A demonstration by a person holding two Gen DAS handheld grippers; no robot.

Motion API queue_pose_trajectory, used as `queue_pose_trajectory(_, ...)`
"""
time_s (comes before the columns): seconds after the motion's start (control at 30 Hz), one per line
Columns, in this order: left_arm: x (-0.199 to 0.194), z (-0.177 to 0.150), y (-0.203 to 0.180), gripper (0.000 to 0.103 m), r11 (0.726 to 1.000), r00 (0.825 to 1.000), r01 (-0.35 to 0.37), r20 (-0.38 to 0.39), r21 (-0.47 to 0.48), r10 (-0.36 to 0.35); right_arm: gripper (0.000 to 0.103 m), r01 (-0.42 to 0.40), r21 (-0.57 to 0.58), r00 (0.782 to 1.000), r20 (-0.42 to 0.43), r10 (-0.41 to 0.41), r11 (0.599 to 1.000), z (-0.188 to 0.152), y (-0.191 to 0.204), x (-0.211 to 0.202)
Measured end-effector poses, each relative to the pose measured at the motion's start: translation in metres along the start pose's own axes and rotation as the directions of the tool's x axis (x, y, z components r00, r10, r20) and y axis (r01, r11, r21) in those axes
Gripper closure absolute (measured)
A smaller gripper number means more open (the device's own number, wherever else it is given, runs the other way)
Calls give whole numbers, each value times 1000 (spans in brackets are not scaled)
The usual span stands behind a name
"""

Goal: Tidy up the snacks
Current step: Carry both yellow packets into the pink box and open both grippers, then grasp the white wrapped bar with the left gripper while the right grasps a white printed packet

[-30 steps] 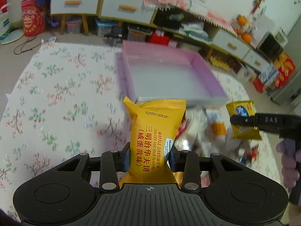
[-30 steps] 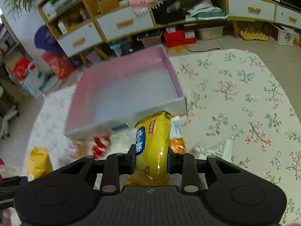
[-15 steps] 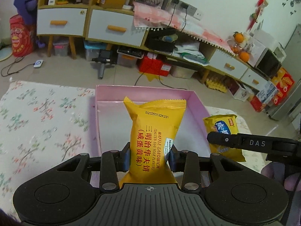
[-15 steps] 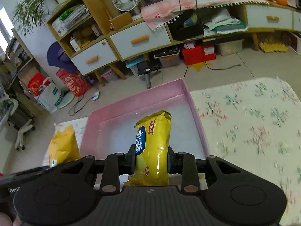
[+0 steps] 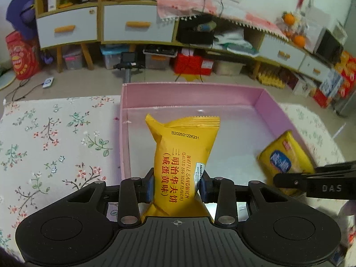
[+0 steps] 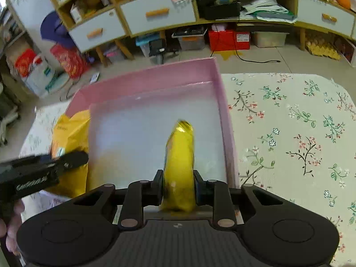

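Observation:
My left gripper (image 5: 176,187) is shut on an orange waffle sandwich packet (image 5: 182,155), held upright over the left part of the pink box (image 5: 191,93). My right gripper (image 6: 178,185) is shut on a yellow snack packet with a blue logo (image 6: 179,162), held edge-on over the right part of the same pink box (image 6: 153,77). In the left wrist view the yellow packet (image 5: 284,155) and the right gripper's black finger (image 5: 311,178) sit at the right. In the right wrist view the orange packet (image 6: 71,146) and the left gripper's black body (image 6: 40,173) show at the left.
The pink box stands on a floral tablecloth (image 5: 51,138), which spreads to both sides (image 6: 293,133). Beyond the table are white-drawer cabinets (image 5: 133,26), red boxes (image 5: 193,64) and floor clutter. A hand (image 6: 9,233) shows at the lower left.
Both grippers moved from above the loose snack pile to over the pink box and sank lower, each keeping its packet. The right-hand packet has rolled edge-on.

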State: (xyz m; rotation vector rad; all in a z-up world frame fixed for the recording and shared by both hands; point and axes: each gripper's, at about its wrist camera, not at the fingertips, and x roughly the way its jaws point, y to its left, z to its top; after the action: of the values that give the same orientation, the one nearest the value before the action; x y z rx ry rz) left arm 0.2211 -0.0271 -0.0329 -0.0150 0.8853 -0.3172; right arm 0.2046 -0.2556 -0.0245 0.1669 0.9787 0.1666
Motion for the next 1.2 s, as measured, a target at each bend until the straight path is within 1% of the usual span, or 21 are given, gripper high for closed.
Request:
queue_pose_trajectory(0.07,2,-2,-2,69,1000,1000,-9,-17,19,9,103,6,-14,1000,-15,-6,1000,-2,4,-1)
queue_pose_trajectory(0.13,0,-2,2,68,1000,1000,7,-14,3,-7,103,3,-21,1000,-2,-3,1000,-3,5,-4)
queue_pose_trajectory(0.2,-2,-2,6,65,999,1000,31,0,-16,-31,103,-22,7,1000,14,22,1000,-2,0,-4)
queue_pose_trajectory(0.23,-5,-3,8,62,999,999,46,6,-27,-45,100,-41,38,999,26,40,998,-3,-4,-8)
queue_pose_trajectory(0.27,-7,-4,9,58,998,999,52,11,-33,-52,91,-55,56,998,34,53,997,-3,-7,-11)
queue_pose_trajectory(0.3,-10,-4,9,48,998,998,56,16,-35,-55,85,-68,67,997,43,65,995,-3,-9,-14)
queue_pose_trajectory(0.33,-14,-5,8,43,997,998,63,21,-32,-62,73,-73,73,996,50,69,995,-2,-10,-17)
queue_pose_trajectory(0.37,-15,-5,8,39,997,998,68,21,-31,-67,64,-72,81,996,64,67,994,-3,-11,-22)
queue_pose_trajectory(0.43,-25,-7,3,26,998,998,61,25,-21,-60,55,-73,92,994,86,65,993,-4,-11,-31)
queue_pose_trajectory(0.5,-35,-9,-1,21,998,997,63,35,-10,-63,51,-76,99,992,105,65,992,-5,-11,-42)
queue_pose_trajectory(0.53,-39,-10,-2,18,998,997,67,37,-8,-66,47,-74,98,992,112,63,992,-6,-10,-47)
queue_pose_trajectory(0.57,-46,-12,-4,17,998,997,68,38,-8,-67,44,-69,95,991,120,57,993,-7,-8,-52)
queue_pose_trajectory(0.67,-61,-16,-7,13,998,998,61,34,-7,-60,38,-55,70,990,135,46,996,-13,-1,-66)
queue_pose_trajectory(0.73,-71,-20,-9,10,998,998,56,32,0,-56,37,-51,55,989,140,43,997,-18,3,-71)
queue_pose_trajectory(0.83,-86,-28,-12,7,999,999,44,26,10,-44,32,-43,44,989,143,36,998,-27,9,-81)
queue_pose_trajectory(0.9,-94,-34,-12,6,999,999,38,20,15,-38,30,-31,25,989,148,27,999,-39,15,-90)
queue_pose_trajectory(1.07,-110,-54,-7,4,1000,1000,26,0,-7,-26,27,4,6,987,161,-5,1000,-52,22,-98)
queue_pose_trajectory(1.13,-113,-64,-3,4,999,1000,24,1,-24,-24,25,10,-4,985,170,-9,1000,-60,25,-102)
queue_pose_trajectory(1.2,-113,-74,0,4,999,1000,19,-2,-29,-19,25,2,-6,982,189,0,1000,-70,26,-104)
